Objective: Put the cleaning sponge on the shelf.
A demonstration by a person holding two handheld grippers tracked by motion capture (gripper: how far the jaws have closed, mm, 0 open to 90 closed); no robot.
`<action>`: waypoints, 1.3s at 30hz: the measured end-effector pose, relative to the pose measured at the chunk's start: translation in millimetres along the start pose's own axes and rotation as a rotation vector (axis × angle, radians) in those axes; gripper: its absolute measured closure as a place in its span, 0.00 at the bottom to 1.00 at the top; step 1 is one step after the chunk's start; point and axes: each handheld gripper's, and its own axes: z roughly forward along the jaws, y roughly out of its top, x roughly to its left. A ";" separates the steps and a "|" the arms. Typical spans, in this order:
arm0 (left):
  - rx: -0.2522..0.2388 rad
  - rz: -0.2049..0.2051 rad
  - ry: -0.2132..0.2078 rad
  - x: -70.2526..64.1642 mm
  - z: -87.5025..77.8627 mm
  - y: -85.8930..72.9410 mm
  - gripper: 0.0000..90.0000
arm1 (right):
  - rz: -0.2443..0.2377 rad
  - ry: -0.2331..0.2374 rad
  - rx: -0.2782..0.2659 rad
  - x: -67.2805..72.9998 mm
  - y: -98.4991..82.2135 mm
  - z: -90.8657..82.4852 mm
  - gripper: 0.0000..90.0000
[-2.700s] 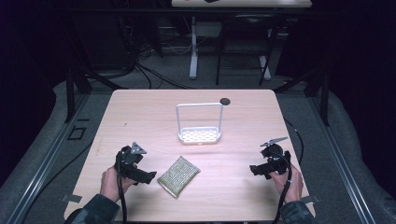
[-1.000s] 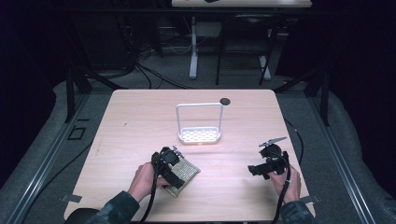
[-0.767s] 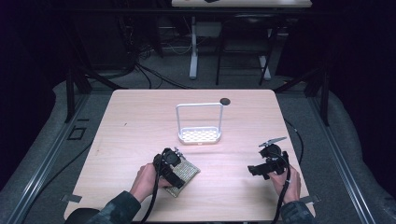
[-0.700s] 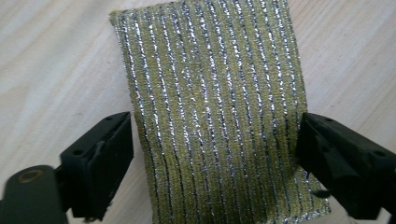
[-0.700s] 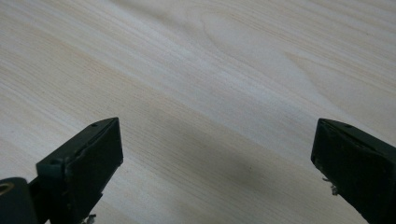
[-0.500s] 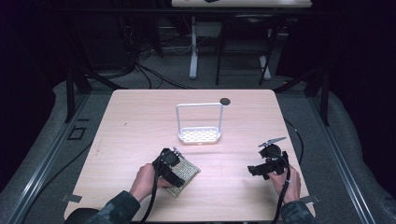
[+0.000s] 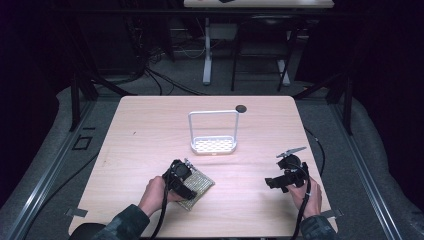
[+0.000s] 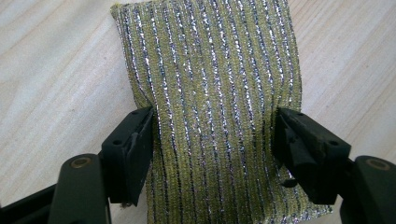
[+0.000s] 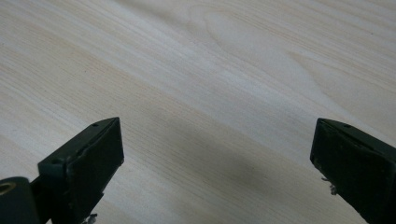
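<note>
Scouring pad (image 7: 196, 186) flat on the desk (image 7: 145, 135), near edge, left of centre, left gripper (image 7: 184, 176) right over it. Wire rack (image 7: 213, 133) farther back, mid-desk. Small disc (image 7: 241, 108) just behind that, by the far edge. Right gripper (image 7: 280, 181) near right.

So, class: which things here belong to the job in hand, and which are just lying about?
In the job:
- scouring sponge
- left gripper, jaws just closing on its sides

Lying about:
- white wire rack
- black disc
- right gripper, open over bare table
</note>
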 end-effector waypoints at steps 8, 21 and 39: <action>-0.011 0.013 -0.004 -0.1 -0.8 -1.0 0.42 | 0.000 0.004 0.003 -0.1 0.0 -0.3 0.03; -0.040 0.028 -0.015 -4.1 -1.7 -3.3 0.57 | 0.003 0.008 -0.002 -1.2 -0.4 -0.3 0.03; -0.093 0.095 -0.007 -17.5 -7.7 -1.5 0.69 | -0.009 0.013 -0.008 0.0 0.2 -1.9 0.03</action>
